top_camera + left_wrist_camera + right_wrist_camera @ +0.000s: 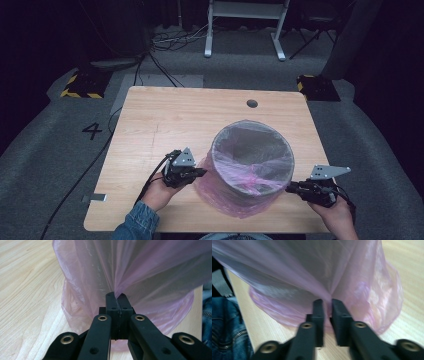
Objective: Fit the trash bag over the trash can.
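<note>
A grey round bin point(251, 150) stands on the wooden table point(165, 120), lined with a thin pink plastic bag point(220, 192) that is stretched over its rim and bunches around its base. My left gripper point(204, 171) is at the bin's left side, shut on a pinch of the bag point(150, 270); the film puckers at its tips point(116, 295). At the bin's lower right, my right gripper point(289, 187) has its jaws nearly together point(327, 301), with a fold of the bag point(362, 290) pinched between them and pulled taut.
A cable hole point(252, 103) sits near the table's far edge. The bin stands close to the near edge. Beyond the table are a white desk frame point(245, 25), floor cables point(165, 40) and two black-and-yellow blocks point(82, 85). A denim sleeve point(137, 225) comes in below.
</note>
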Action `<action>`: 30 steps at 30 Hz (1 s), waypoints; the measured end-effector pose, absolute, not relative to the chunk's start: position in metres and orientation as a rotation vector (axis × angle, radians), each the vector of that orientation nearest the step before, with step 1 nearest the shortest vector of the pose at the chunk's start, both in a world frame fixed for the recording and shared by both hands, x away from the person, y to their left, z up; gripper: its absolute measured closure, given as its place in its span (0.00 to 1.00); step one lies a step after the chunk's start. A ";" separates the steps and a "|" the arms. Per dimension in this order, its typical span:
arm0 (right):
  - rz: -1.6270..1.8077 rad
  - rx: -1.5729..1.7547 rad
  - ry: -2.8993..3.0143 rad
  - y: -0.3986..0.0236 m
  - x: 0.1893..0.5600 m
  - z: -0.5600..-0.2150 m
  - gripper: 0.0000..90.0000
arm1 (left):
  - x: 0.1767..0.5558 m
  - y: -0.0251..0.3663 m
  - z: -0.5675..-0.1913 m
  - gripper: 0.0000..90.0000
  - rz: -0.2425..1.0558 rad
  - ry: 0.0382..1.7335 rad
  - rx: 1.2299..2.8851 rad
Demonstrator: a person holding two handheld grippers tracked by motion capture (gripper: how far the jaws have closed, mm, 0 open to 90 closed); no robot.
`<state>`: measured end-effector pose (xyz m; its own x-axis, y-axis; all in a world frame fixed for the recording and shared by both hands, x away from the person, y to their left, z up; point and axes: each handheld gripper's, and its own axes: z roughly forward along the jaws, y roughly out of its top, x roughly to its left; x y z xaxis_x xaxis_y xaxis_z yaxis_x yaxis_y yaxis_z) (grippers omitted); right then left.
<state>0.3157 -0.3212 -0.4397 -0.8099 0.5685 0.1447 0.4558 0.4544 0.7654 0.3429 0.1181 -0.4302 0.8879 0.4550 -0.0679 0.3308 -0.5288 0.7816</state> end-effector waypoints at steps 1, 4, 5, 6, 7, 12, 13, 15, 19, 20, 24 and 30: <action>1.308 0.899 2.547 -0.322 0.314 -0.437 0.76 | 0.342 0.120 -0.429 1.00 0.183 0.568 2.155; 1.404 0.860 2.483 -0.326 0.310 -0.427 0.61 | 0.340 0.128 -0.422 0.95 0.214 0.569 2.090; 1.435 0.834 2.477 -0.327 0.308 -0.424 0.60 | 0.340 0.131 -0.420 0.89 0.225 0.575 2.078; 1.448 0.815 2.471 -0.328 0.307 -0.420 0.58 | 0.340 0.133 -0.418 0.87 0.228 0.575 2.070; 1.467 0.785 2.466 -0.328 0.305 -0.416 0.58 | 0.339 0.135 -0.416 0.86 0.242 0.574 2.066; 1.481 0.746 2.468 -0.327 0.305 -0.406 0.71 | 0.338 0.137 -0.410 0.91 0.260 0.571 2.039; 1.470 0.738 2.477 -0.326 0.306 -0.405 0.85 | 0.338 0.137 -0.409 0.94 0.261 0.575 2.032; 1.435 0.744 2.476 -0.324 0.306 -0.402 0.98 | 0.340 0.139 -0.407 0.98 0.261 0.593 2.014; 1.445 0.795 2.423 -0.328 0.309 -0.394 1.00 | 0.341 0.144 -0.401 0.99 0.240 0.575 1.970; 1.453 0.801 2.413 -0.329 0.309 -0.393 1.00 | 0.339 0.145 -0.399 0.99 0.243 0.562 1.960; 1.434 0.838 2.374 -0.334 0.312 -0.390 1.00 | 0.342 0.145 -0.398 0.99 0.252 0.596 1.984; 1.371 0.870 2.415 -0.329 0.321 -0.406 1.00 | 0.353 0.132 -0.417 0.99 0.184 0.605 2.074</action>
